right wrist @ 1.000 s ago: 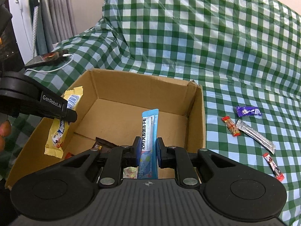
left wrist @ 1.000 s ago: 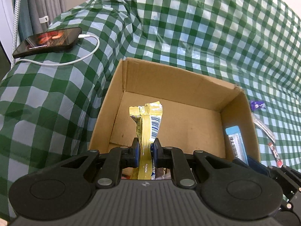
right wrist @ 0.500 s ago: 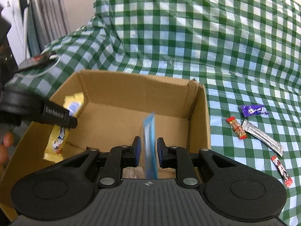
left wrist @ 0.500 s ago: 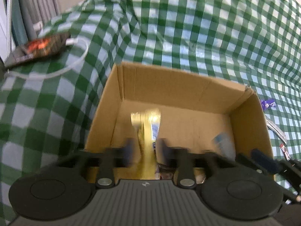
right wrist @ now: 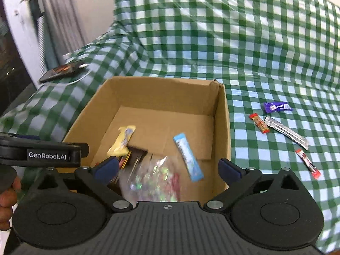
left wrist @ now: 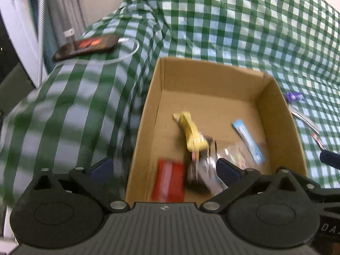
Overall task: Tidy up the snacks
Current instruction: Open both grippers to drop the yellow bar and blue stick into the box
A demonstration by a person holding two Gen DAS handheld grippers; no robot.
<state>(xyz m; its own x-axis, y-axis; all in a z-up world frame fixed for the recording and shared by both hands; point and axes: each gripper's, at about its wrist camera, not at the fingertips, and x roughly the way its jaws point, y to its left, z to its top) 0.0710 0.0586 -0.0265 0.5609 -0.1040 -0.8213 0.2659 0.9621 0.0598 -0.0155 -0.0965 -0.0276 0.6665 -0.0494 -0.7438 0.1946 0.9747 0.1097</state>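
Left gripper (left wrist: 164,166): jaws opening wide, gripping nothing, hovering over the near left edge of the cardboard box (left wrist: 278,114). Right gripper (right wrist: 167,167): jaws likewise opening, released and empty, hanging over the near part of the same box. Box contents, near to far: a red packet (left wrist: 169,182) lying flat at the near wall; a dark wrapper (left wrist: 197,170) and a clear crinkled bag (right wrist: 153,180) lying beside it; a yellow snack packet (left wrist: 191,133) resting tilted across the dark wrapper; a light blue stick packet (right wrist: 188,159) lying diagonally toward the right wall. Outside the box, on the green checked cloth (right wrist: 265,53) to its right: a purple packet (right wrist: 277,107), a small red packet (right wrist: 259,123), a silver stick packet (right wrist: 285,132) and a further red-and-black packet (right wrist: 308,163), all lying apart from the box. Far left on the cloth: a phone (left wrist: 86,46) sitting with a white cable (left wrist: 127,53) plugged in. A person's fingers (right wrist: 6,199) are showing at the left edge of the right wrist view.
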